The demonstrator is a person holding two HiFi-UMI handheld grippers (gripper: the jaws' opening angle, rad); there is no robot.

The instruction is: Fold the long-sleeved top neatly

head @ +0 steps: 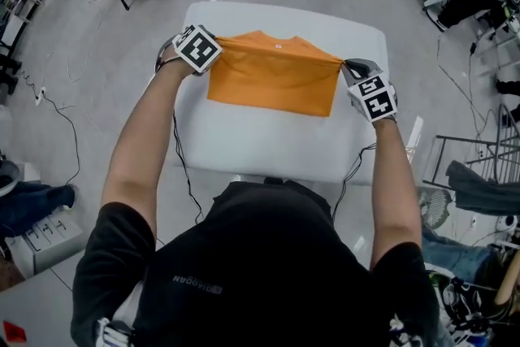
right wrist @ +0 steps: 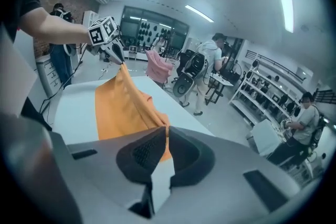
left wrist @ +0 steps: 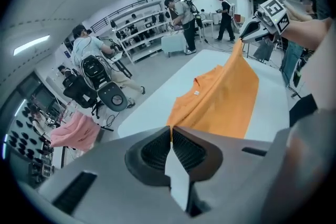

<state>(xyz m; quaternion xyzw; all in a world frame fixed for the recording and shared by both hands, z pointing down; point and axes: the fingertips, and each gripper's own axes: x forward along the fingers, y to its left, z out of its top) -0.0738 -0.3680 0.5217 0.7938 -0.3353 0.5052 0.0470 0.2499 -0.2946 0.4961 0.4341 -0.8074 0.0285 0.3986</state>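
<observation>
Left tool (left wrist: 171, 132), six o'clock: I see its jaws pressed together on a corner of the orange top (left wrist: 226, 94). The cloth runs taut toward two o'clock, where my right tool (left wrist: 245, 34) pinches another corner above the white desk (left wrist: 152, 105). A pink cloth (left wrist: 73, 132) hangs at nine o'clock.
</observation>
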